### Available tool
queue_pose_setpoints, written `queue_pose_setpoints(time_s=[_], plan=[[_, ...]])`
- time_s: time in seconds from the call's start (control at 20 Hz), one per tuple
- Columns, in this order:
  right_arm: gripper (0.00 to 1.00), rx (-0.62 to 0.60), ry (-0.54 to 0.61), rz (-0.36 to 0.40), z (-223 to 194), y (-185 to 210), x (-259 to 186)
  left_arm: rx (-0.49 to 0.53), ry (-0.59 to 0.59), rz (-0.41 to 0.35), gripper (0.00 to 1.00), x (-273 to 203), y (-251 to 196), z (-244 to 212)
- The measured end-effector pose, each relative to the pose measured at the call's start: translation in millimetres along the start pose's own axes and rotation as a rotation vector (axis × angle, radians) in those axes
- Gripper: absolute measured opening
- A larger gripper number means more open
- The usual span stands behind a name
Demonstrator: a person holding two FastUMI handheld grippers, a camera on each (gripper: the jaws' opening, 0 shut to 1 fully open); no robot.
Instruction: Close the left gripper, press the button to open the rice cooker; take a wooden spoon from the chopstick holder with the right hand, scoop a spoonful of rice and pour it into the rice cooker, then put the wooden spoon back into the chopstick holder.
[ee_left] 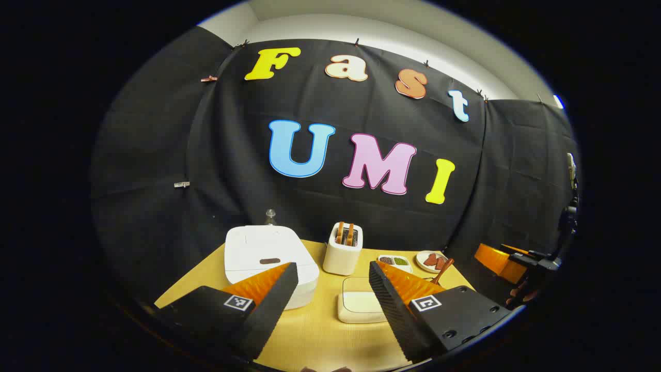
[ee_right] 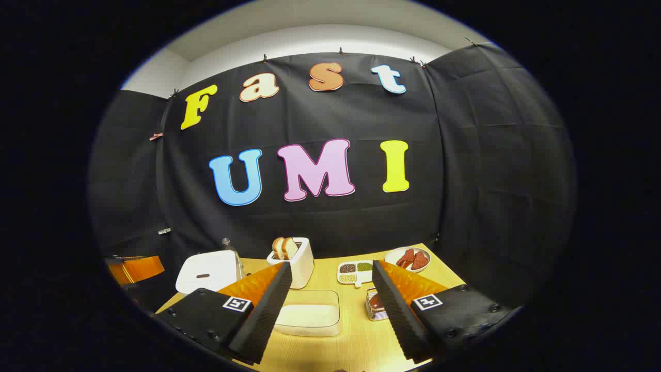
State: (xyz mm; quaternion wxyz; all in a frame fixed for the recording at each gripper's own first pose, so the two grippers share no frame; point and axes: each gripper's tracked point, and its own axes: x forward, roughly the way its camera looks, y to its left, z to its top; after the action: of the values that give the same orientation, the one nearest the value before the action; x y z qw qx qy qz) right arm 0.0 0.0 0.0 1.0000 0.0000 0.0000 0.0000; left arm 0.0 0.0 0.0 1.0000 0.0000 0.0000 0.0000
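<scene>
A wooden tabletop [ee_left: 315, 330] stands in front of a black cloth wall, seen from two pairs of tongs held above its near edge.

The largest thing on it is a white rice cooker [ee_left: 268, 258] with its lid down, at the back left. In the left gripper view it sits just beyond the left finger of the left tongs [ee_left: 333, 297]. In the right gripper view the rice cooker [ee_right: 206, 271] lies farther off to the left.

Right of the cooker stands a white toaster [ee_left: 342, 250] with two slices of bread in its slots. In front of the toaster rests a shallow clear container of white rice [ee_right: 309, 312], near the middle of the tabletop.

Farther right along the back are a small white divided dish of grains [ee_right: 355, 273] and a round plate with reddish pieces [ee_right: 408, 258].

In the right gripper view a small chopstick holder [ee_right: 377, 305] stands just beside the right finger of the right tongs [ee_right: 330, 299]. In the left gripper view a wooden spoon [ee_left: 444, 269] handle slants up behind the right finger.

Both pairs of tongs are spread wide apart and grip nothing.

At the right edge of the left gripper view the other gripper shows, held by a hand [ee_left: 519, 294].
</scene>
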Motion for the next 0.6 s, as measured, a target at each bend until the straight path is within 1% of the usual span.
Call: queue_pose_setpoints(time_s=[0.3,0.6], plan=[[0.96,-0.006,0.010,0.013,-3,-3,9,-0.003,0.011,0.018,0.96,7,2,-3],[0.96,-0.028,0.028,0.033,-11,2,5,-0.003,0.023,0.009,0.96,6,1,-12]])
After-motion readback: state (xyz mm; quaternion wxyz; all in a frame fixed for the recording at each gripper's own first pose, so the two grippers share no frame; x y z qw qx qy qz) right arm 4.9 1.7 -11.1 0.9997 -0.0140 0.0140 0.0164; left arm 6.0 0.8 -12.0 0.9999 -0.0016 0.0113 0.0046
